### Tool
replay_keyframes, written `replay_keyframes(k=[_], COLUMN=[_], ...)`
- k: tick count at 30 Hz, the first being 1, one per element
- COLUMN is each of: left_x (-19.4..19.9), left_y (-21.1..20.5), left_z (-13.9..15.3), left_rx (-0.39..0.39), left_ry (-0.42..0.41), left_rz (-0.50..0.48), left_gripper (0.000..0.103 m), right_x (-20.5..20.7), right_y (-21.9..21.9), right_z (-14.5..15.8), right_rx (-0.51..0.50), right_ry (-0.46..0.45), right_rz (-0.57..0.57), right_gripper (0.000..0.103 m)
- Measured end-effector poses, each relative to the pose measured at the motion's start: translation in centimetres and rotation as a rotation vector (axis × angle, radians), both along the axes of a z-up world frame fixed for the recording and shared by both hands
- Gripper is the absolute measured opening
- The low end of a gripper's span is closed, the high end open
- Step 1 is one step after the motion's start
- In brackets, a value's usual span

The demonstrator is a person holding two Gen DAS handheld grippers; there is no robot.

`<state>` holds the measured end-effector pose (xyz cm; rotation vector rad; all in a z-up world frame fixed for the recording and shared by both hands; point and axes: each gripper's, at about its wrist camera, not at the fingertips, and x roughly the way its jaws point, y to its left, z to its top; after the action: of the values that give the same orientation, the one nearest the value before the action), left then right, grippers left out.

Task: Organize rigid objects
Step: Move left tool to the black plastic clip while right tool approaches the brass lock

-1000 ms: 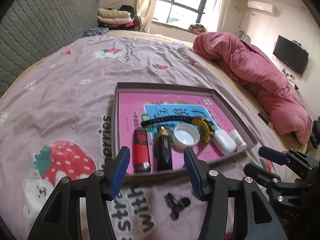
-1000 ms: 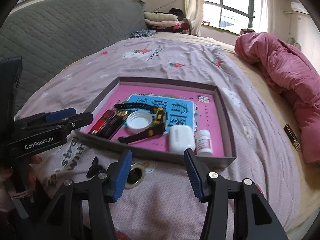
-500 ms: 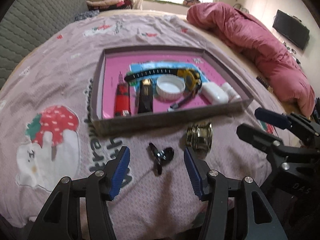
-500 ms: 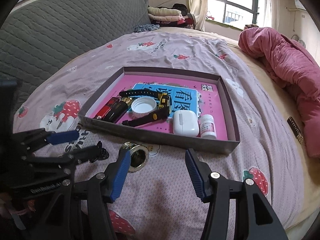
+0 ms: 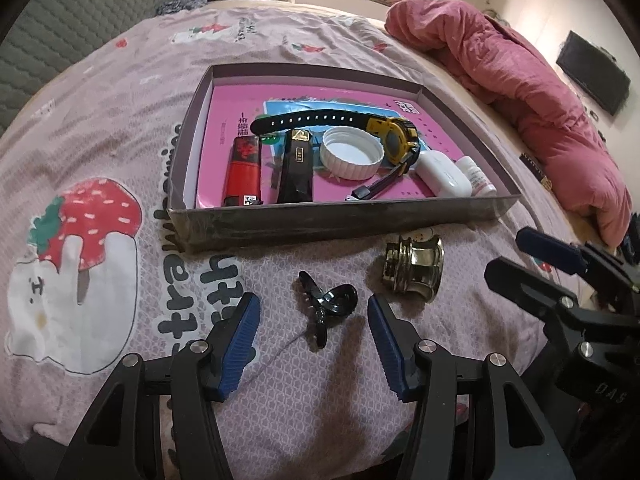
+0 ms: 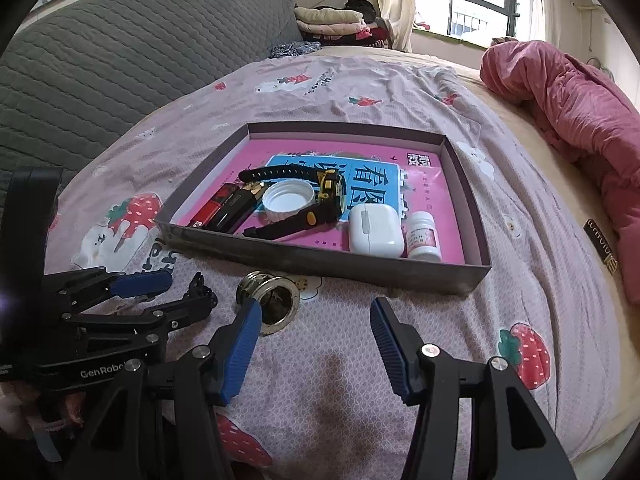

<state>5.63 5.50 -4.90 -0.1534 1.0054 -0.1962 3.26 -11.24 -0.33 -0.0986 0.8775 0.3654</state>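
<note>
Strawberry-print bed point(image 5: 120, 128), carrying shallow box point(image 5: 344, 222), black hair clip point(image 5: 326, 306), brass drain fitting point(image 5: 414, 270) near its front wall, pink duvet point(image 5: 532, 92) bunched alongside.

- bedsheet point(image 5: 120, 120) was pale purple with strawberry prints
- box point(image 5: 320, 224) had a hot pink bottom
- watch point(image 5: 392, 140) was yellow and black
- lighter point(image 5: 244, 172) was red

We see the shallow grey cardboard tray point(image 5: 332, 220) on the strawberry-print pink bedspread point(image 5: 100, 128). In front of it lie a small black hair clip point(image 5: 326, 304) on the left and a shiny brass threaded fitting point(image 5: 414, 270) on the right, apart. The crumpled pink duvet point(image 5: 520, 92) lies to the tray's right.
</note>
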Motion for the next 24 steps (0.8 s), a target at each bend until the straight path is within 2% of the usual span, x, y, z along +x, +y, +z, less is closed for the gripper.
replay_keyframes(k=[5,13,20,24], left_x=[0.6,1.4,1.4,1.6], left_y=[0.2,0.6,0.2,0.5], left_z=[-0.5,-0.6,-0.7,-0.8], left_rx=[-0.003,0.001,0.036,0.022], left_ry=[0.006,0.008,0.0,0.004], left_rz=[0.004,-0.006,-0.024,-0.015], left_gripper=[0.056,0.045,0.044,0.041], right_x=[0.3,0.7,2.1,3.0], right_y=[0.7,2.0,2.8,2.8], right_z=[-0.7,-1.9,-3.2,-3.8], right_rx=[0.017,0.033,0.034,0.062], right_ry=[0.018,0.038,0.053,0.064], right_rz=[0.025,0.088,0.104,0.113], right_gripper=[0.056,0.056,0.056,0.056])
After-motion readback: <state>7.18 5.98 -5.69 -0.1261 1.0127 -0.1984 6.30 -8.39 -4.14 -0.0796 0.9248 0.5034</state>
